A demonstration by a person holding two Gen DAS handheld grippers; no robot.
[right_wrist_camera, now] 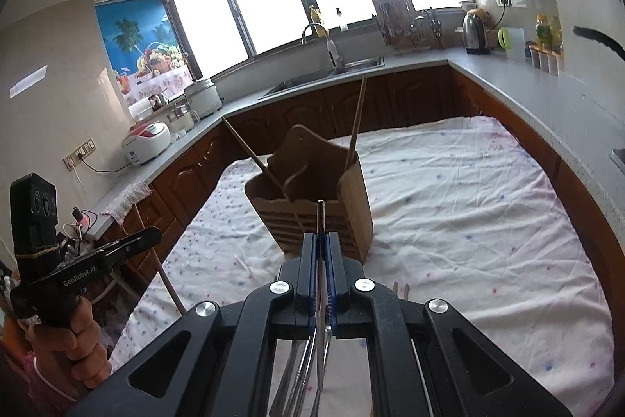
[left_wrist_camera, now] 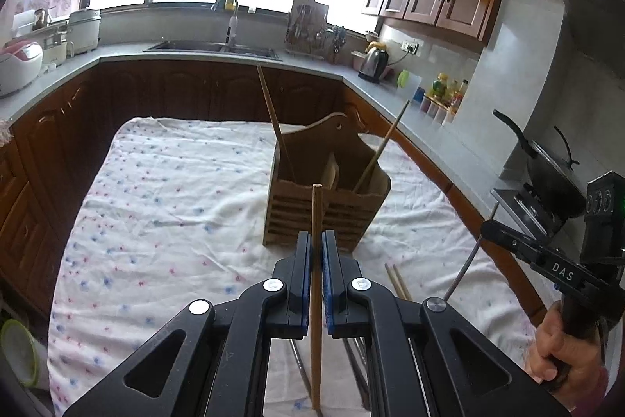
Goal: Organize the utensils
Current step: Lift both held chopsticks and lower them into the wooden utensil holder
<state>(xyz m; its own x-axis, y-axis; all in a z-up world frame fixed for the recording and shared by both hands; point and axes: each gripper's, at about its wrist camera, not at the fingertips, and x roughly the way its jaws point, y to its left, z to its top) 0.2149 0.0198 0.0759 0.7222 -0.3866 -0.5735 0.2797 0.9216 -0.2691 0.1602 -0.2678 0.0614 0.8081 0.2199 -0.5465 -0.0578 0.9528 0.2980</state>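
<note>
surface: table under floral cloth (left_wrist_camera: 156,182) | on it: wooden utensil holder (left_wrist_camera: 328,206); loose chopsticks (left_wrist_camera: 396,280)

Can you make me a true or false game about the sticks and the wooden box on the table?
1. The left gripper is pinching a wooden chopstick. True.
2. The right gripper is empty. False: it is shut on a thin metal utensil.
3. The wooden holder already has two chopsticks leaning in it. True.
4. The wooden holder lies tipped over on its side. False: it stands upright on the flowery cloth.
5. More chopsticks lie on the cloth near the grippers. True.
</note>
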